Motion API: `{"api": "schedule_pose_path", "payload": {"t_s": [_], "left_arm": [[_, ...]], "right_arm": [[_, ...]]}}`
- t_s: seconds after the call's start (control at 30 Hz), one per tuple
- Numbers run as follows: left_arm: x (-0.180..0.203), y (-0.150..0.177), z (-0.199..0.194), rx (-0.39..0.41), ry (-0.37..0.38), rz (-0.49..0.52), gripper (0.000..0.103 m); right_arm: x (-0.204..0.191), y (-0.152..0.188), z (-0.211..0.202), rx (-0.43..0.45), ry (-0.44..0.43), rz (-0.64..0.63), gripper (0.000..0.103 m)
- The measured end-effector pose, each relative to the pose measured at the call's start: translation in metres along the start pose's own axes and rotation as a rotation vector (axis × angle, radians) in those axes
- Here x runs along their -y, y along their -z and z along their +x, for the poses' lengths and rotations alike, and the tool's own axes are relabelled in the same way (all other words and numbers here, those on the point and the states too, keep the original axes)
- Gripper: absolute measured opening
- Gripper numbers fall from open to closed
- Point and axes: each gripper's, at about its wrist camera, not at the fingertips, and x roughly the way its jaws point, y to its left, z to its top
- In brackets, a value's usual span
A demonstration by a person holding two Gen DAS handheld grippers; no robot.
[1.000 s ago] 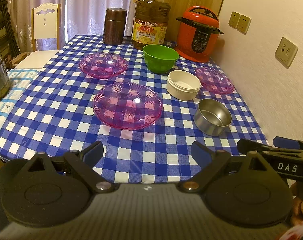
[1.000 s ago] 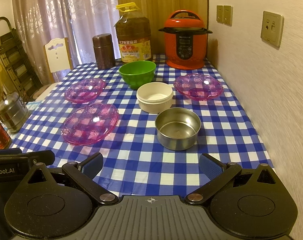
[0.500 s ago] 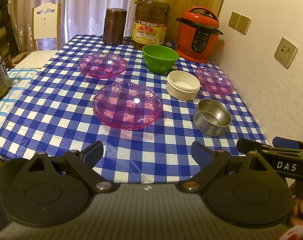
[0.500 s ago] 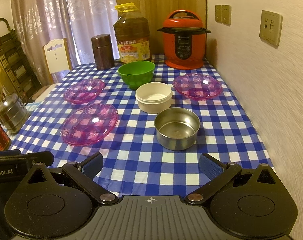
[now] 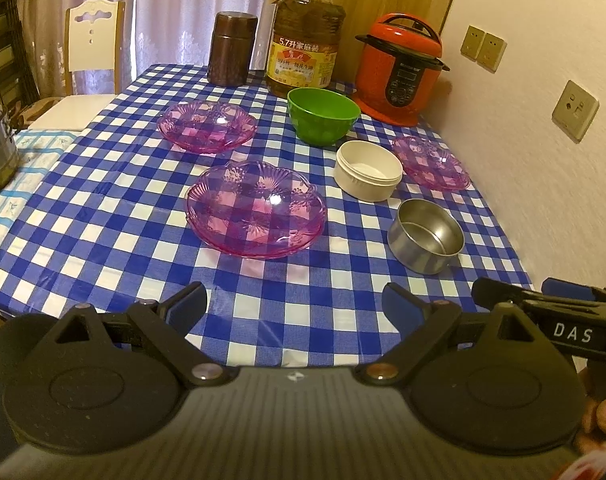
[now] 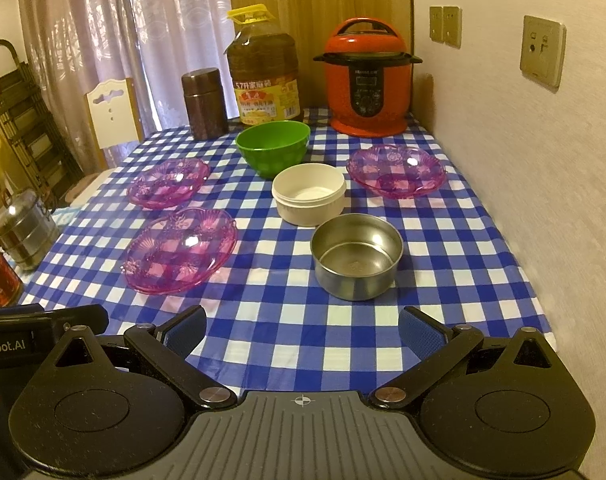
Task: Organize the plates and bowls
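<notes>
Three pink glass plates lie apart on the blue checked table: a near one (image 5: 257, 210) (image 6: 179, 250), a far left one (image 5: 207, 126) (image 6: 167, 182) and a right one (image 5: 431, 163) (image 6: 395, 171). A green bowl (image 5: 323, 115) (image 6: 273, 147), a white bowl (image 5: 368, 170) (image 6: 309, 193) and a steel bowl (image 5: 425, 236) (image 6: 357, 256) stand in a row toward the near edge. My left gripper (image 5: 295, 306) hangs open over the front edge, short of the near plate. My right gripper (image 6: 301, 330) is open too, just short of the steel bowl. Neither holds anything.
At the back stand a brown canister (image 5: 231, 54), a large oil bottle (image 5: 305, 42) and a red pressure cooker (image 5: 399, 70). The wall with sockets (image 6: 542, 54) runs along the right. A white chair (image 5: 89, 54) and a steel tiffin (image 6: 23, 230) are to the left.
Both views have shifted very slightly; the grippers stay open and nothing on the table has moved.
</notes>
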Motion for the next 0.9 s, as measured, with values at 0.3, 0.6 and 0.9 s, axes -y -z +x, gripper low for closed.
{"api": "schedule_pose_path", "payload": {"t_s": [0.3, 0.6, 0.9], "left_arm": [[-0.027, -0.017, 0.015, 0.013, 0.002, -0.075, 0.093], [-0.072, -0.049, 0.066, 0.006, -0.029, -0.158, 0.092], [-0.106, -0.068, 0.142, -0.040, -0.062, -0.192, 0.079]], "right_arm": [[-0.002, -0.015, 0.019, 0.011, -0.031, 0.039, 0.102], [-0.016, -0.042, 0.071, 0.010, -0.099, 0.053, 0.102], [-0.023, -0.061, 0.163, -0.056, -0.160, 0.083, 0.073]]}}
